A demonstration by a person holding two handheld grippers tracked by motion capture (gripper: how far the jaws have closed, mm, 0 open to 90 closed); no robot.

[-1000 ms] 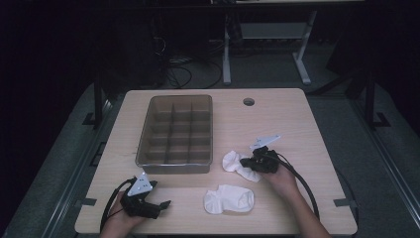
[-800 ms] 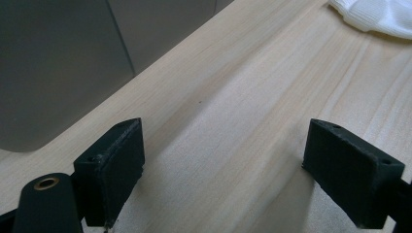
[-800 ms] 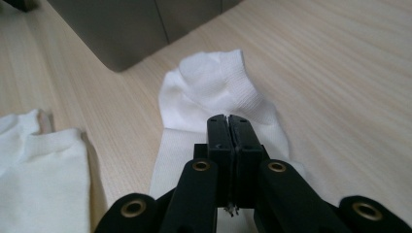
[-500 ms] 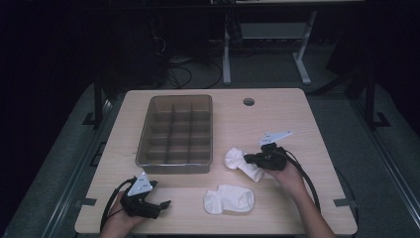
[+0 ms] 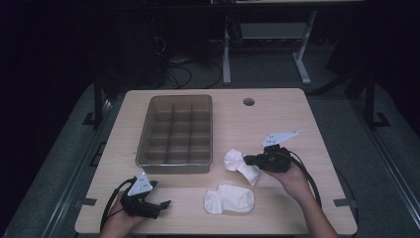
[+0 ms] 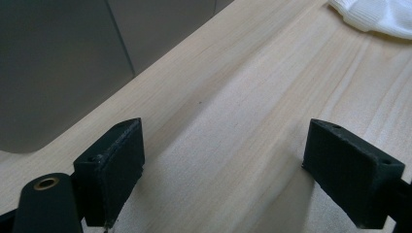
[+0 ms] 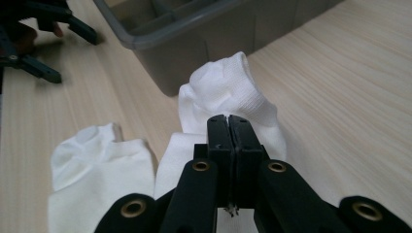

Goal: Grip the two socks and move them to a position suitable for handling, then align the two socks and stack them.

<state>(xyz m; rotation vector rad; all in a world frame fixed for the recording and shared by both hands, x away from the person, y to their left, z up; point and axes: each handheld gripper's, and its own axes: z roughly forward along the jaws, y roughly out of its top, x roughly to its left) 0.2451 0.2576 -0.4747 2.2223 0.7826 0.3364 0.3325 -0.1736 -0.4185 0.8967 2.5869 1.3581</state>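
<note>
While your right hand-held gripper [image 7: 227,121] pinches the white ribbed cotton sock [image 7: 228,92] just ahead of its pressed-together jaws, lift it clear before swinging toward the grey compartmented plastic tray [image 5: 176,133].

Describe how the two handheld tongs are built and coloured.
Both tongs, left and right, are black, each topped with a grey three-cornered plate and trailing a black cable. The gripper views show flat rectangular black pads and linkage arms with brass-coloured rivets. Forearms are bare.

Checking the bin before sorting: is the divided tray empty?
Empty as far as visible: the tray's compartments show bare bottoms; both socks lie outside.
</note>
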